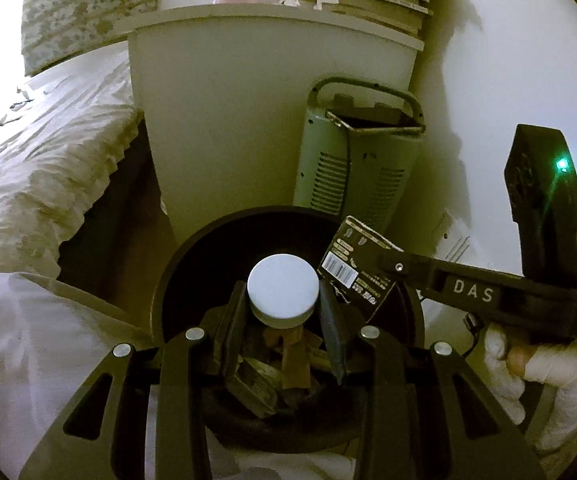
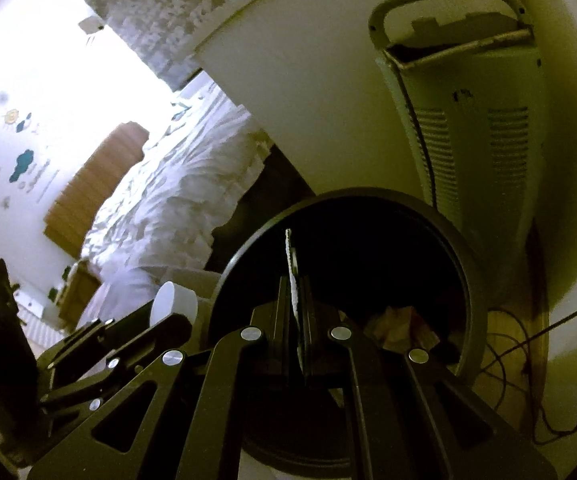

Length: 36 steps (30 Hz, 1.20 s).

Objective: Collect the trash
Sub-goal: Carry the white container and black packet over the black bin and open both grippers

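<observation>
1. The left tool (image 1: 284, 320) clamps a smooth white round-capped container (image 1: 282, 295) above the round black bin (image 1: 160, 304).
2. The right tool (image 2: 298, 320), nearly closed, pinches a flat printed cardboard box (image 1: 350, 266) edge-on over the bin's crumpled paper (image 2: 400, 324).

We're in a bedroom at home: a bed (image 2: 176, 196) with a rumpled white duvet and a wooden headboard (image 2: 92, 184), a patterned curtain (image 1: 84, 8) at the bright window, cloud stickers (image 2: 22, 166) on the wall, a white nightstand (image 1: 224, 120), a heater (image 1: 352, 160) and a black trash bin (image 2: 464, 280) alongside.
</observation>
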Each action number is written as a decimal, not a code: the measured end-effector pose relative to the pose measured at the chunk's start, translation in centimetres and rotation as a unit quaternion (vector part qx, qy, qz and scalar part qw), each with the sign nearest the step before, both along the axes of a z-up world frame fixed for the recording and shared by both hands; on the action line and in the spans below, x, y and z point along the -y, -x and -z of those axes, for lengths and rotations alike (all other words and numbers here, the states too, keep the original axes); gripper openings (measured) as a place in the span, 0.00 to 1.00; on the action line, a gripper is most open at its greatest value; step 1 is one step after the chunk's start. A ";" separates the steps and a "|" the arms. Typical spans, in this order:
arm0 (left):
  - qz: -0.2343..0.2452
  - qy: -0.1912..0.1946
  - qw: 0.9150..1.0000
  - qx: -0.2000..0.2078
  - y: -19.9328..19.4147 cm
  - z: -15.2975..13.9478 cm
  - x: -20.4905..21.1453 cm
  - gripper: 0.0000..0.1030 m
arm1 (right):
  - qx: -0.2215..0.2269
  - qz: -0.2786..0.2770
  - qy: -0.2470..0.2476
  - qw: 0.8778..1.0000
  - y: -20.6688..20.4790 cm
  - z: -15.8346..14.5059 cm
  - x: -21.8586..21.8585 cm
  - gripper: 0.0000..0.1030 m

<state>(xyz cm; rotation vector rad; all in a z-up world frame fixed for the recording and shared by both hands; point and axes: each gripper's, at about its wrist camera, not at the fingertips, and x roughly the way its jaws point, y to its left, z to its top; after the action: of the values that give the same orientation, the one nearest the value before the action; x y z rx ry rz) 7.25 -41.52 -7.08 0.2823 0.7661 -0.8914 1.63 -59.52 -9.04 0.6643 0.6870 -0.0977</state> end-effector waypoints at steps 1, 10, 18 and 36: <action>0.001 -0.002 1.000 -0.001 0.0 0.1 0.1 0.34 | -0.003 0.000 -0.001 1.000 0.0 0.2 0.0 0.06; 0.008 -0.011 1.000 -0.007 0.0 0.8 0.8 0.34 | -0.015 0.003 -0.006 1.000 -0.3 0.9 0.2 0.06; 0.008 -0.014 1.000 -0.007 0.1 0.9 0.8 0.34 | -0.022 0.002 -0.009 1.000 -0.2 1.3 0.2 0.06; -0.001 -0.007 1.000 0.000 0.3 0.1 0.2 0.49 | -0.024 0.009 -0.007 1.000 0.4 0.8 0.0 0.37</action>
<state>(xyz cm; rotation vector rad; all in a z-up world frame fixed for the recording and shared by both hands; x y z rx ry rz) 6.96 -41.75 -7.23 0.2928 0.7730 -0.8848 1.22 -59.52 -9.89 0.6842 0.7285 -0.1254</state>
